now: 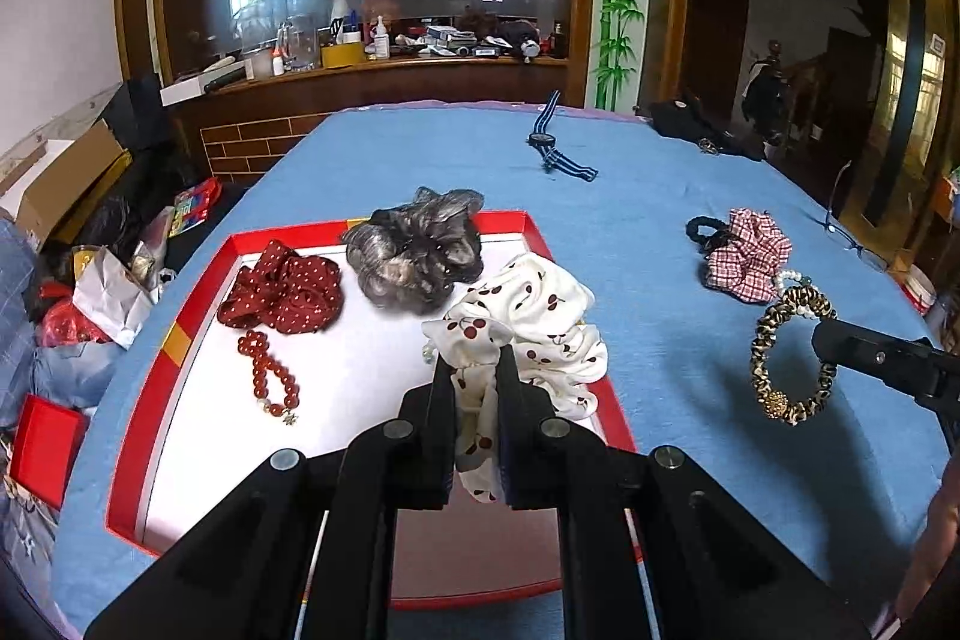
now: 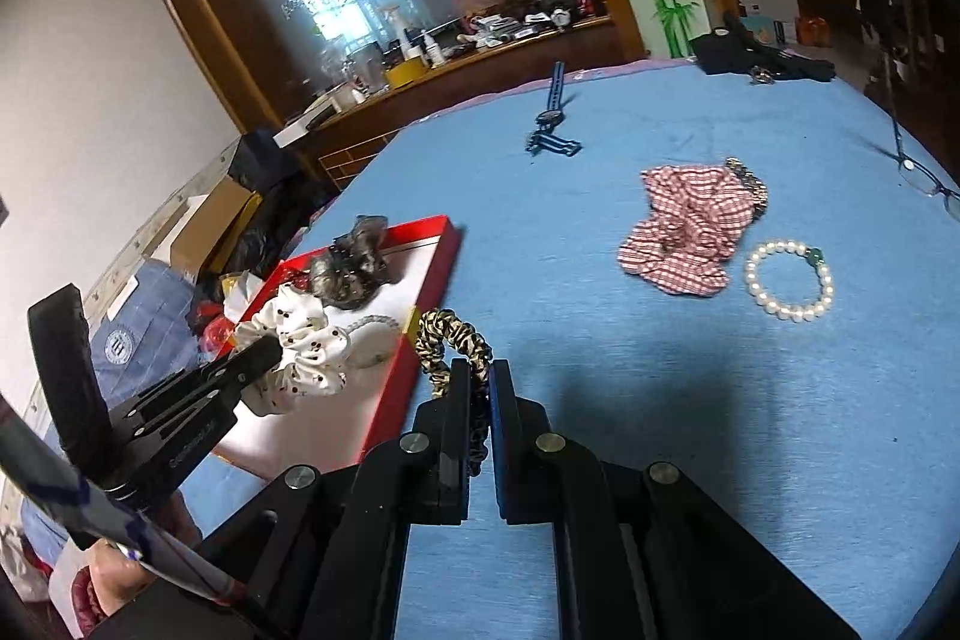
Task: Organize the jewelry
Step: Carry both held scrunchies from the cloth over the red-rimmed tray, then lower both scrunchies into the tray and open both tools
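Observation:
My left gripper (image 1: 477,359) is shut on a white cherry-print scrunchie (image 1: 540,316), which hangs over the near right part of the red tray (image 1: 360,388). In that tray lie a red dotted scrunchie (image 1: 282,292), a grey scrunchie (image 1: 414,250) and a red bead bracelet (image 1: 273,376). My right gripper (image 2: 480,377) is shut on a leopard-print scrunchie (image 2: 453,343), held just right of the tray's rim (image 2: 439,277) above the blue cloth. From the right wrist view the left gripper (image 2: 258,355) shows side-on with the cherry scrunchie (image 2: 306,346).
On the blue cloth lie a red plaid scrunchie (image 2: 690,232), a pearl bracelet (image 2: 789,280), a black hair tie (image 1: 708,229), a striped-strap watch (image 2: 549,118) and glasses (image 2: 924,178). Dark items (image 2: 762,55) sit at the far edge. Bags and boxes (image 1: 90,292) crowd the floor left.

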